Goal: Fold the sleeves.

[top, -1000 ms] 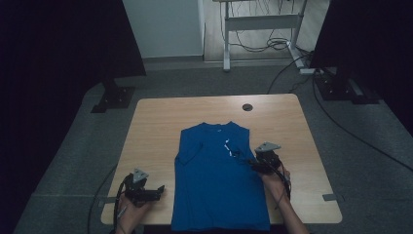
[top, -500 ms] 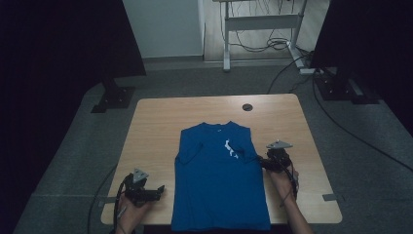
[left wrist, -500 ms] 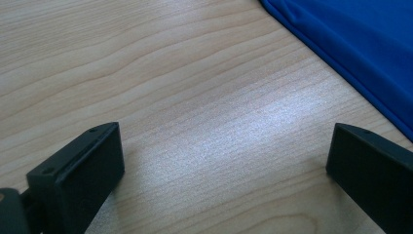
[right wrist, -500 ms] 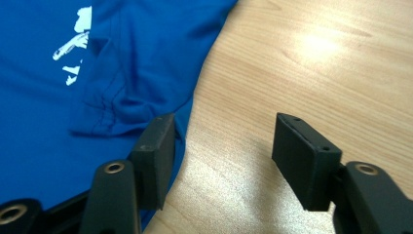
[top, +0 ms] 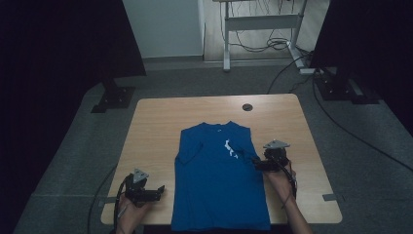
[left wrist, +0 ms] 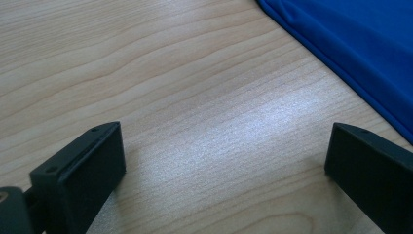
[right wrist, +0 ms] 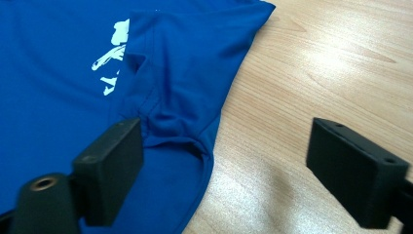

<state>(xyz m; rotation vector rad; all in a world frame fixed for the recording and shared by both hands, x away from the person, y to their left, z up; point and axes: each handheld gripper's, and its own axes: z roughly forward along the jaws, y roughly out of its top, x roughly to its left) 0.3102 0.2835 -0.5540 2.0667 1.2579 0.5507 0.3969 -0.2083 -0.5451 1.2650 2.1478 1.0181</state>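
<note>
A blue T-shirt [top: 216, 180] with a small white print [top: 230, 148] lies flat on the wooden table [top: 156, 126], collar toward the far side. Its right sleeve [right wrist: 190, 63] is folded inward over the chest. My right gripper [top: 254, 163] sits at the shirt's right edge. Its jaws have just been opening and now stand wide; in the right gripper view [right wrist: 224, 161] the shirt's bunched edge [right wrist: 180, 131] lies loose by the left jaw, not pinched. My left gripper [top: 161, 191] rests open near the front left, over bare wood [left wrist: 219, 161], with the shirt's edge [left wrist: 360, 53] a little way beyond it.
A round cable hole [top: 247, 107] sits near the table's far edge. Black stands [top: 114, 95] and cables [top: 341, 131] are on the floor around the table. The table's front edge [top: 311, 219] is close to both hands.
My right gripper has shifted slightly right, from over the shirt to its edge, and its jaws have opened off the sleeve. The left gripper has not moved.
</note>
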